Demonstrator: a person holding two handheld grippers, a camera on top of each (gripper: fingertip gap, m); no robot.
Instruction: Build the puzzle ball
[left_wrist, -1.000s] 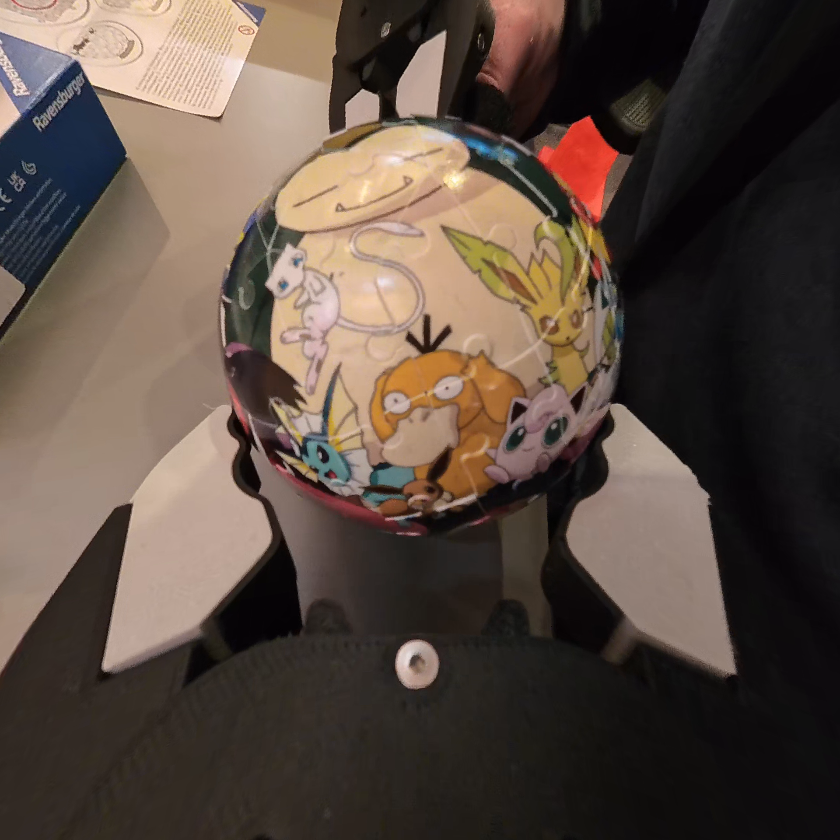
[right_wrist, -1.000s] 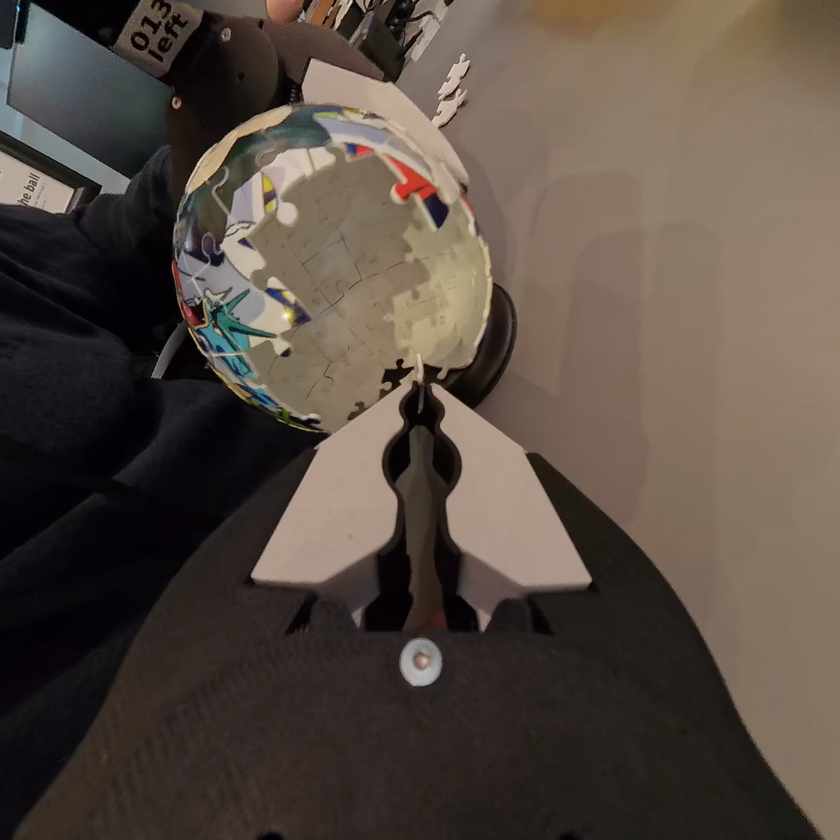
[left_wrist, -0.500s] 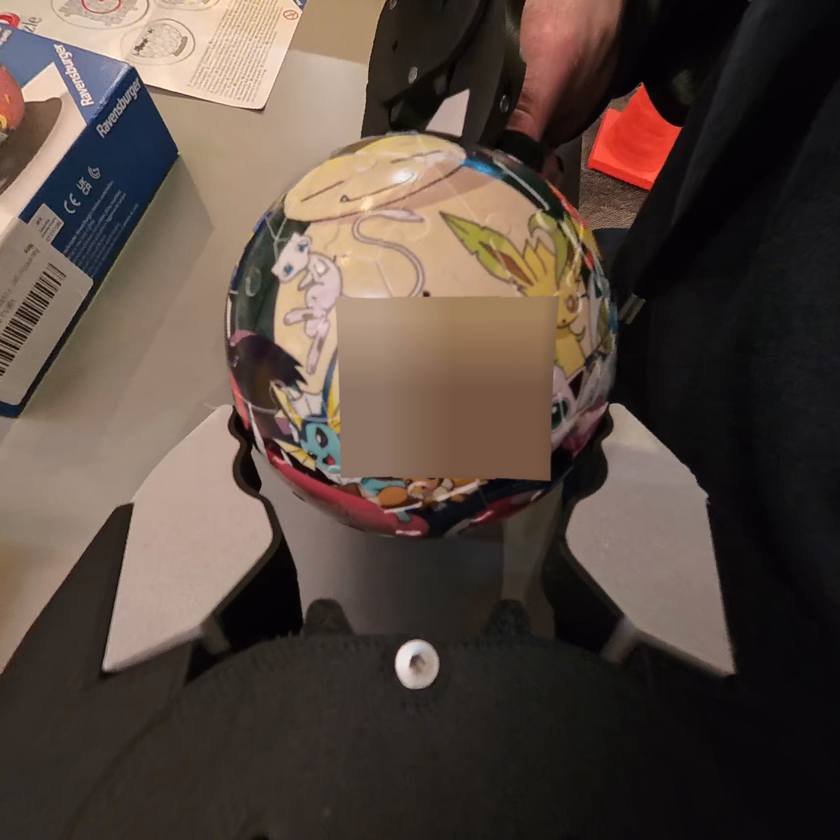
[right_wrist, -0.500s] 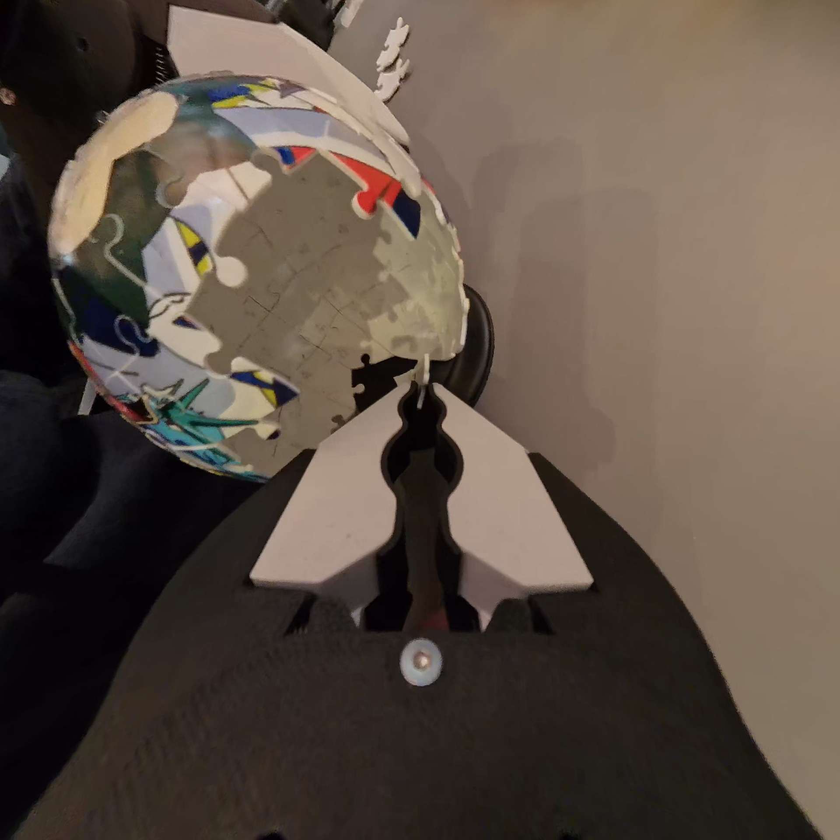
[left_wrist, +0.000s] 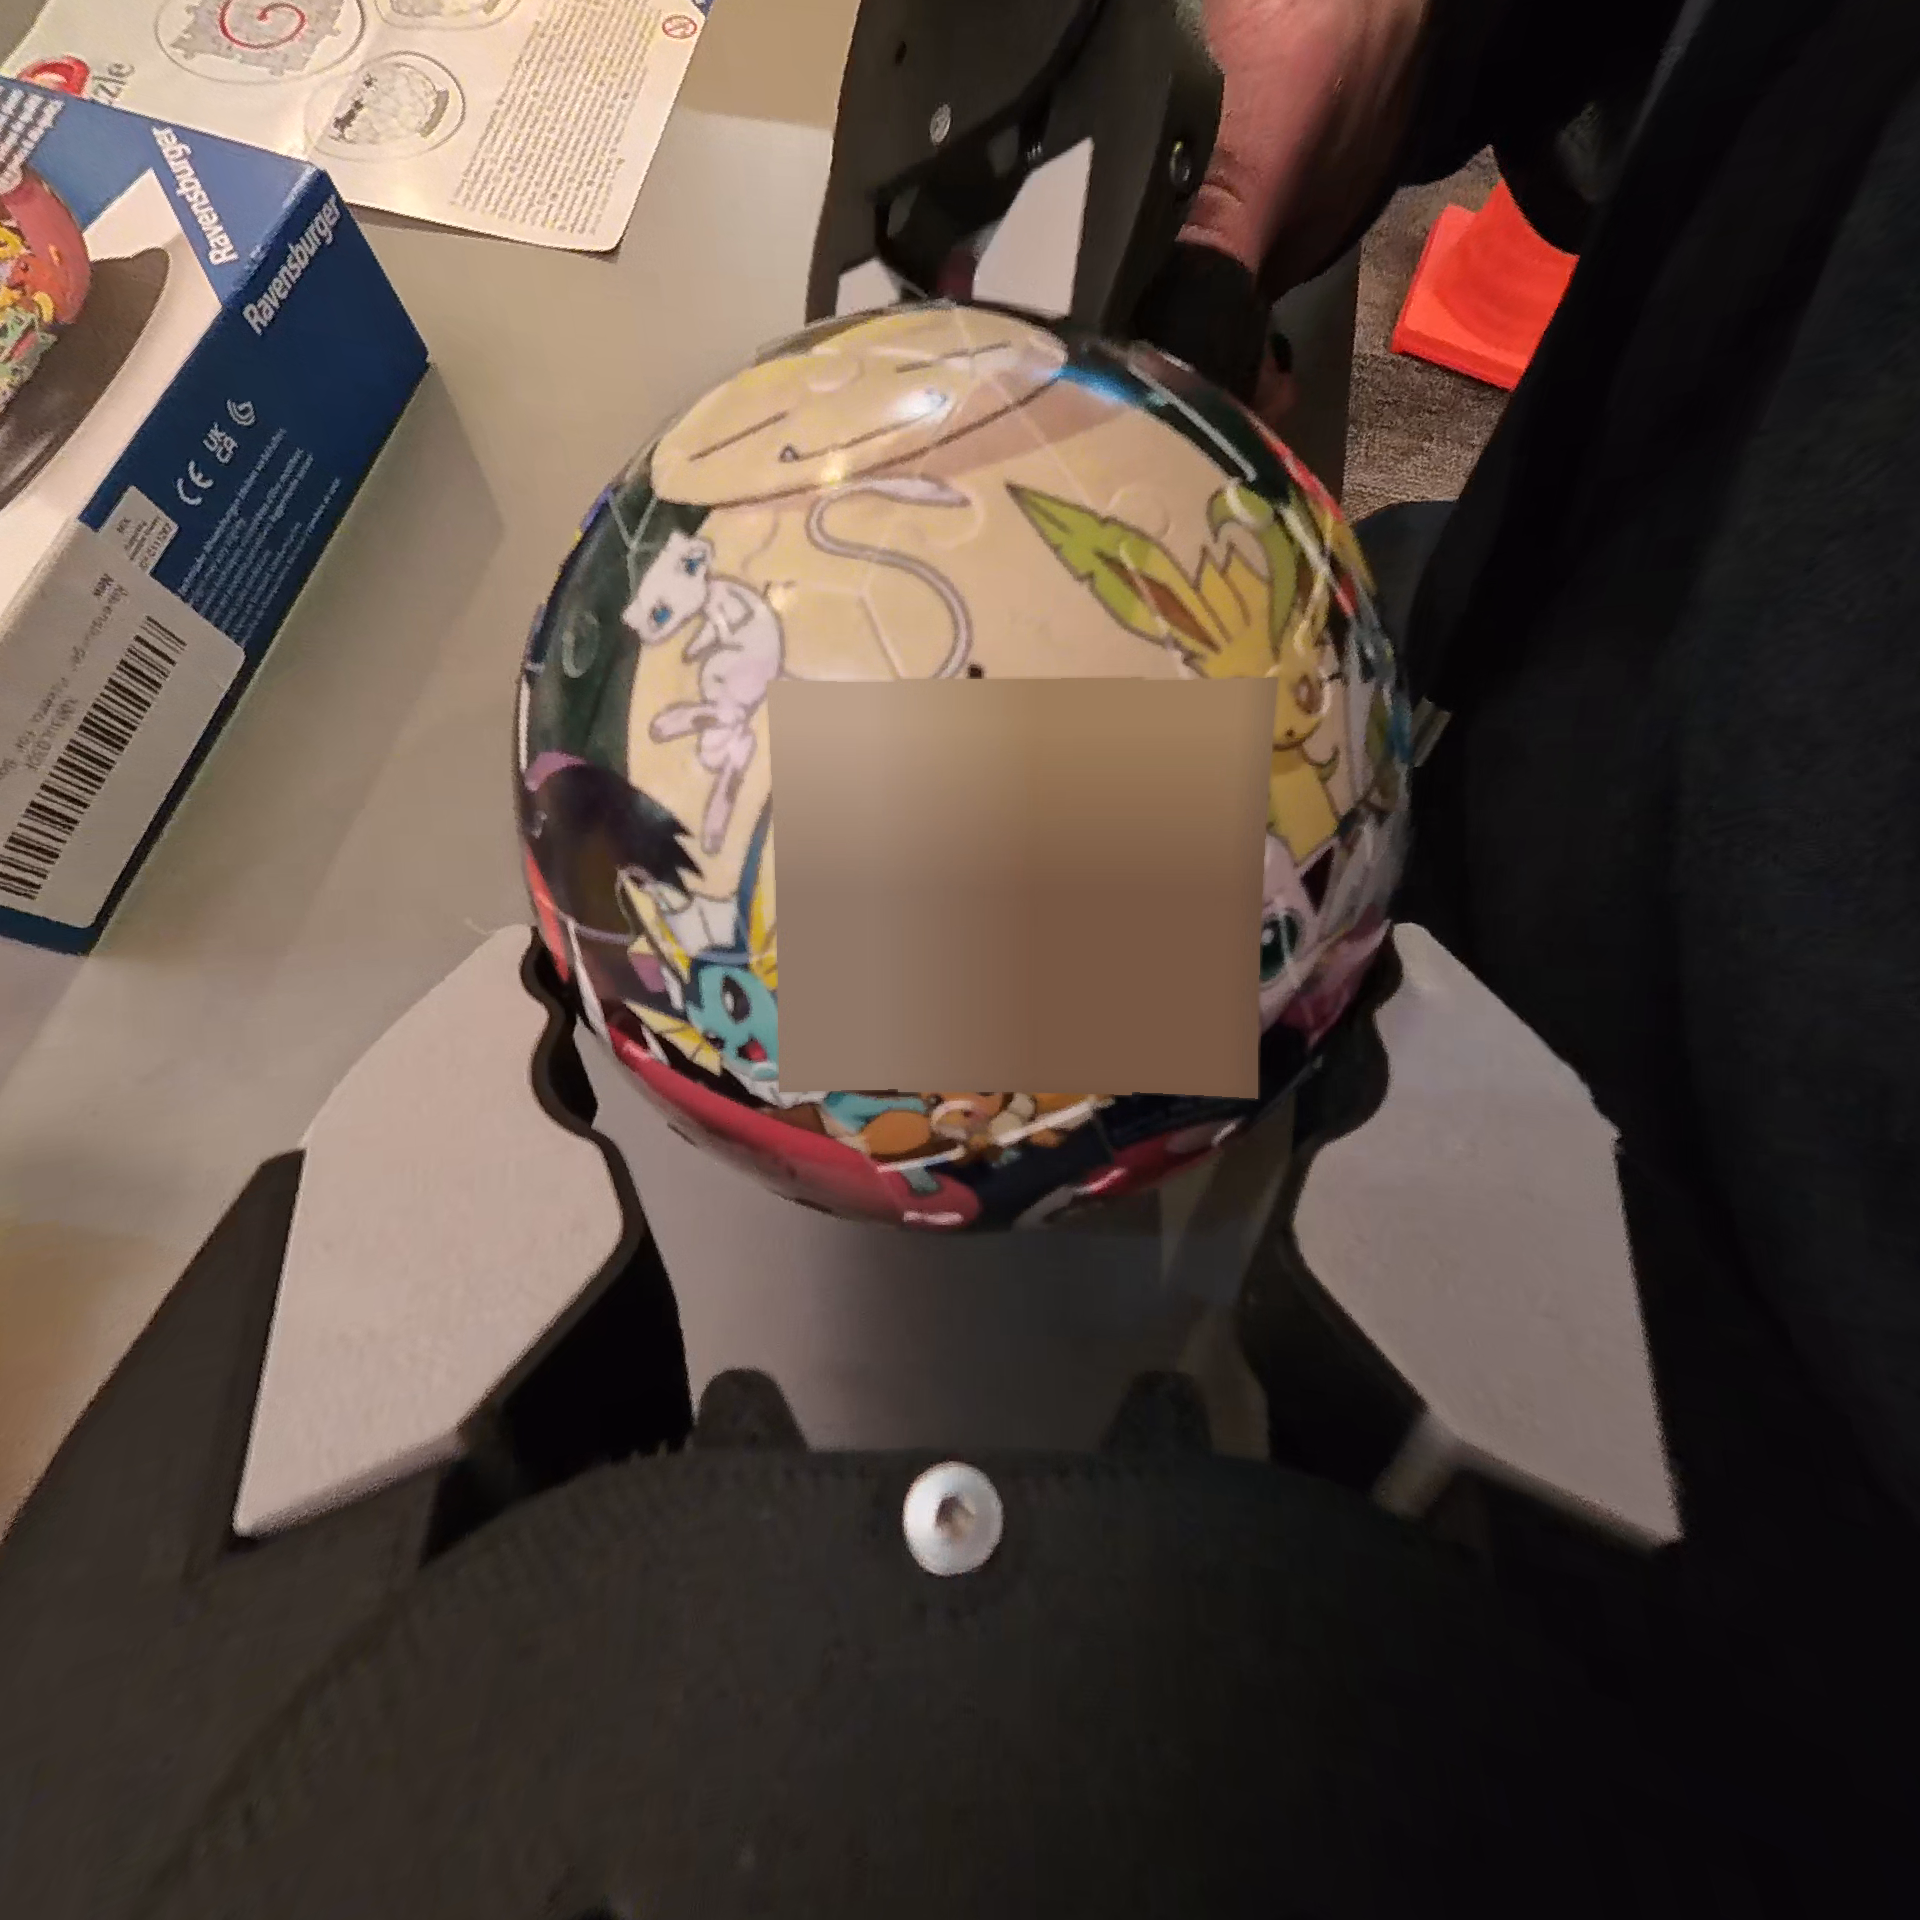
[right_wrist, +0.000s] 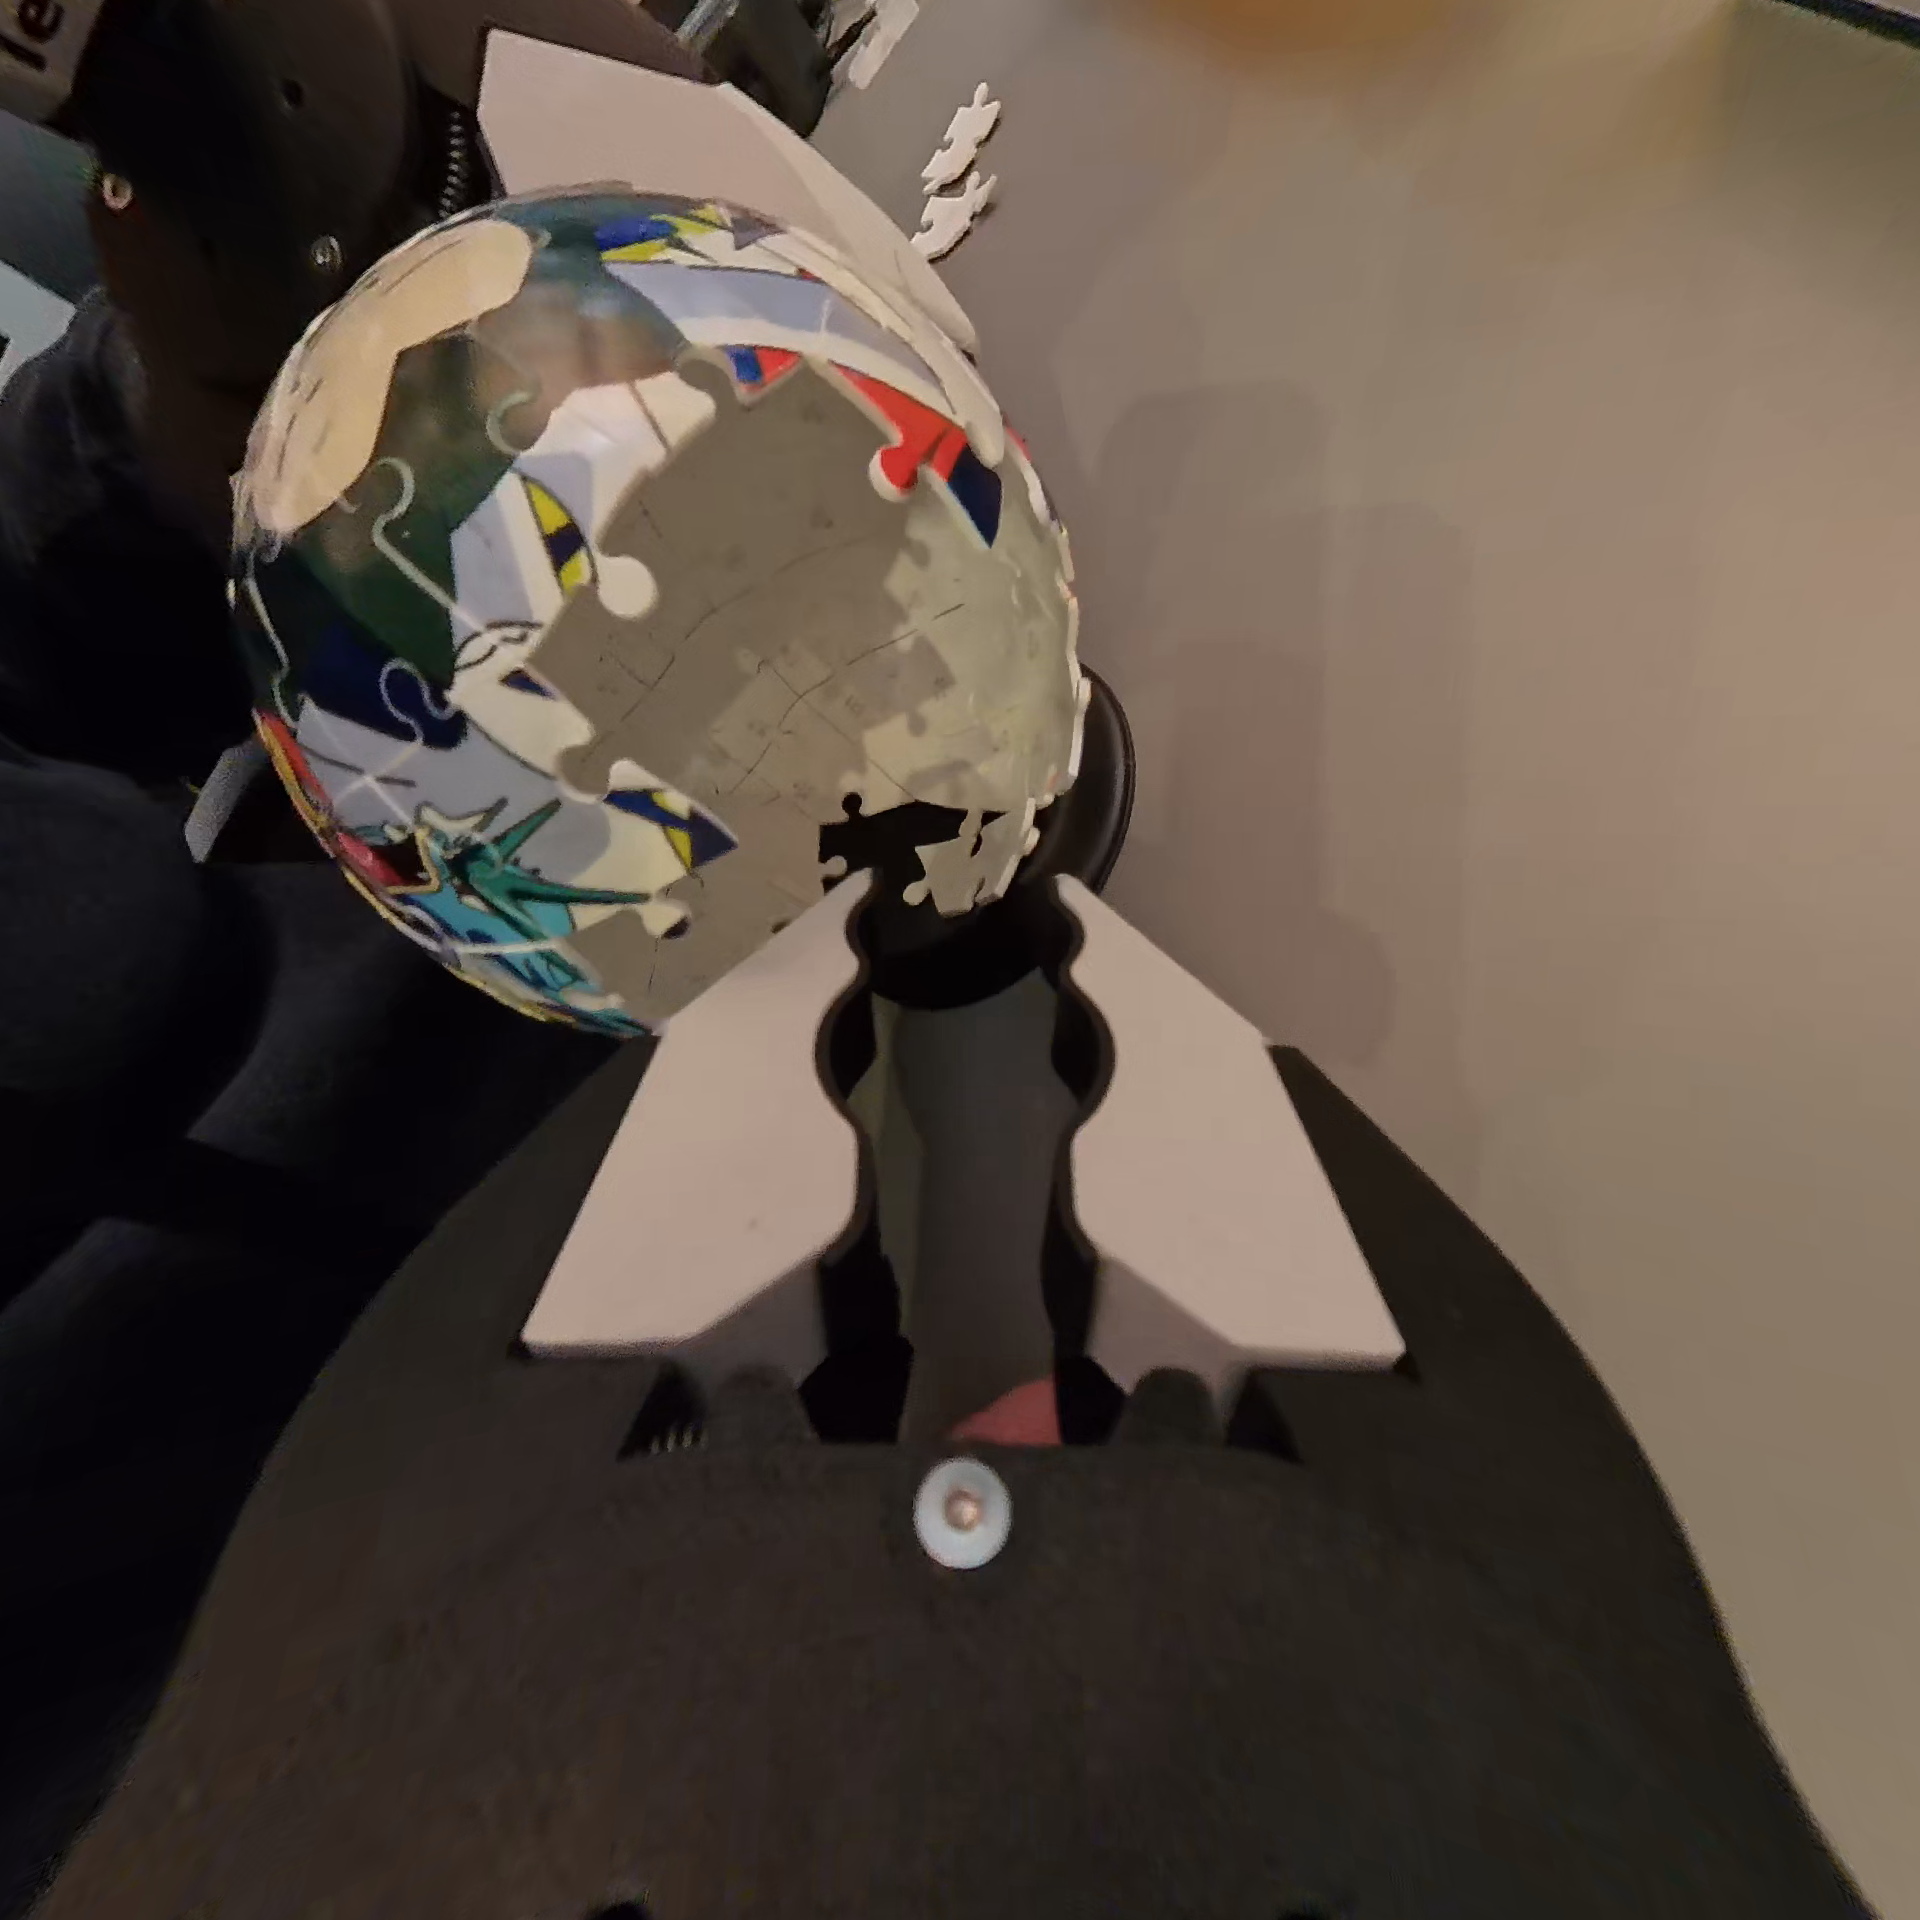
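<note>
Right gripper (right_wrist: 961, 914) has just let go of its piece beside the ball's gap.
Left gripper (left_wrist: 961, 997) stays clamped on the glossy cartoon-printed puzzle ball (left_wrist: 961, 665) above the grey worktop (left_wrist: 312, 748); the right's fingers, pinched a second ago, now stand parted, so that white piece (right_wrist: 961, 868) looks seated at the opening's edge.

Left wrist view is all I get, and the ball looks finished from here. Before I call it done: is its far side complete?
Observer: No. The right wrist view shows a large opening in the puzzle ball, with grey piece backs visible inside.
Operator: Do the right jaws hold a piece?
Observer: No. The right gripper is open and empty, at the opening's lower edge.
Operator: Any spare pieces?
Observer: Two white loose pieces lie on the table beyond the ball.
</note>
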